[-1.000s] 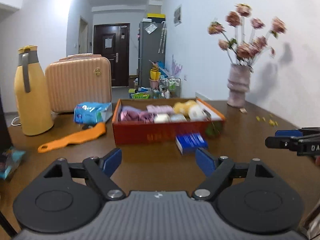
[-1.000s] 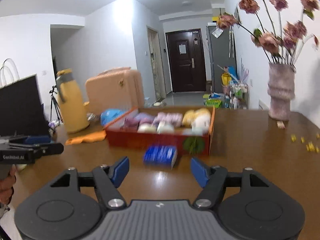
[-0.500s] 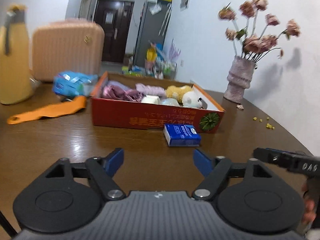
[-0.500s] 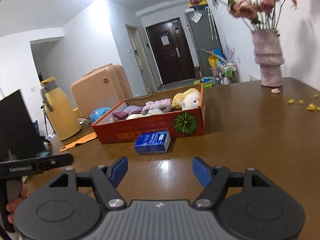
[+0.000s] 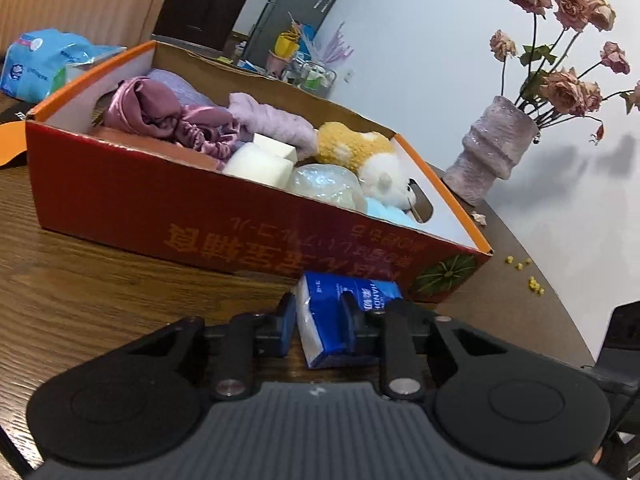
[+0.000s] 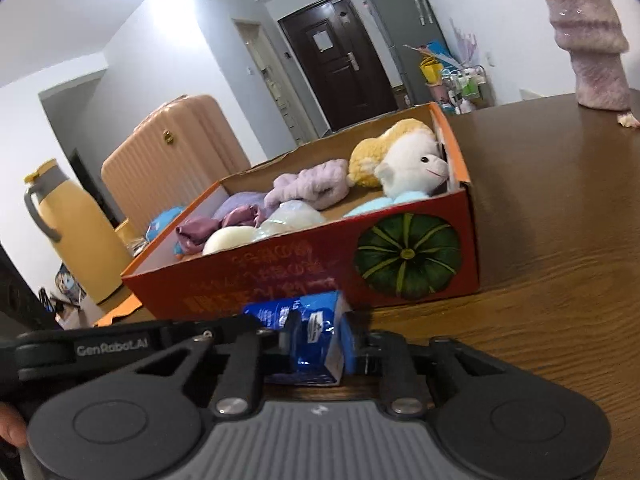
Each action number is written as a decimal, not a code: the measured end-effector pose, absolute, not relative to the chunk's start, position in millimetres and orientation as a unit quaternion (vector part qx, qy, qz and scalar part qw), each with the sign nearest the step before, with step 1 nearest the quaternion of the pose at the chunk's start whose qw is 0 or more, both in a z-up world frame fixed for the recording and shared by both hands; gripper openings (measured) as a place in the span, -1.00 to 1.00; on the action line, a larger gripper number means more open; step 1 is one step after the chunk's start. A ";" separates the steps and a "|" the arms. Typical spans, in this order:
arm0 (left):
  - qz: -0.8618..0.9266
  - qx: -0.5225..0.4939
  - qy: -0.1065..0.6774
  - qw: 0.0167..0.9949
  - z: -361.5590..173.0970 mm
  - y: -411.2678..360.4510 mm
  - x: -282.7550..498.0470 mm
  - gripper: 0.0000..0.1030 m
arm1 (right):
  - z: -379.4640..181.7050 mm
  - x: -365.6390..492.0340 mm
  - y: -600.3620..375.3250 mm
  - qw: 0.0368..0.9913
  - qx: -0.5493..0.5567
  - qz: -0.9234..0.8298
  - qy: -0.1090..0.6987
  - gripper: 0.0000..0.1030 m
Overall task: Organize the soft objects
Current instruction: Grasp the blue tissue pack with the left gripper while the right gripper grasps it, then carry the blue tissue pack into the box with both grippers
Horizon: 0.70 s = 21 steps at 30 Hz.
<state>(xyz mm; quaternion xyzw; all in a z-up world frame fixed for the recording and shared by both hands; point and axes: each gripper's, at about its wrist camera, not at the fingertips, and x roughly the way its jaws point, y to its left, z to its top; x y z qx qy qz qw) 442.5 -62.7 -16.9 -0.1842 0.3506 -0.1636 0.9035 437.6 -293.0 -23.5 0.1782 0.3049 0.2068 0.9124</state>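
Observation:
A small blue tissue pack (image 5: 360, 300) lies on the wooden table against the front wall of a red cardboard box (image 5: 160, 208). My left gripper (image 5: 320, 322) is closing its jaws on the pack's near end, and the pads press into it. In the right wrist view my right gripper (image 6: 322, 342) is also closing on the tissue pack (image 6: 312, 320), denting its wrapper. The left gripper's finger (image 6: 120, 344) comes in from the left beside it. The box (image 6: 280, 280) holds purple cloth (image 5: 160, 112), white sponges (image 5: 260, 166) and a yellow-white plush toy (image 6: 404, 160).
A pink vase of dried roses (image 5: 488, 152) stands at the back right. Yellow crumbs (image 5: 524, 268) lie by the curved table edge. Left of the box are a blue tissue bag (image 5: 36, 64), a pink suitcase (image 6: 168, 152) and a yellow thermos jug (image 6: 76, 232).
Both grippers have come forward and down to the tissue pack in front of the box. Their jaws, wide apart before, have drawn in onto the pack from both sides.

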 end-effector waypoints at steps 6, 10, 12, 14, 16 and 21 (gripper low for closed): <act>-0.172 -0.216 0.358 0.892 -21.5 -56.8 448.4 -0.59 | -27.6 442.3 -297.6 0.906 0.201 0.209 0.308 -0.70; -0.169 -0.200 0.351 0.899 -18.6 -61.5 445.1 -0.62 | -28.4 443.7 -300.2 0.905 0.207 0.212 0.305 -0.77; -0.162 -0.198 0.353 0.900 -13.5 -62.6 439.1 -0.65 | -26.3 440.0 -299.9 0.908 0.203 0.212 0.298 -0.84; -0.156 -0.190 0.344 0.906 0.0 -66.2 417.5 -0.66 | -19.5 425.9 -300.6 0.913 0.192 0.207 0.295 -0.84; -0.160 -0.175 0.323 0.916 16.0 -70.0 380.9 -0.66 | -7.0 392.6 -299.2 0.920 0.183 0.208 0.278 -0.84; -0.176 -0.199 0.316 0.911 26.1 -68.5 287.0 -0.65 | 6.0 290.2 -314.1 0.919 0.209 0.219 0.254 -0.84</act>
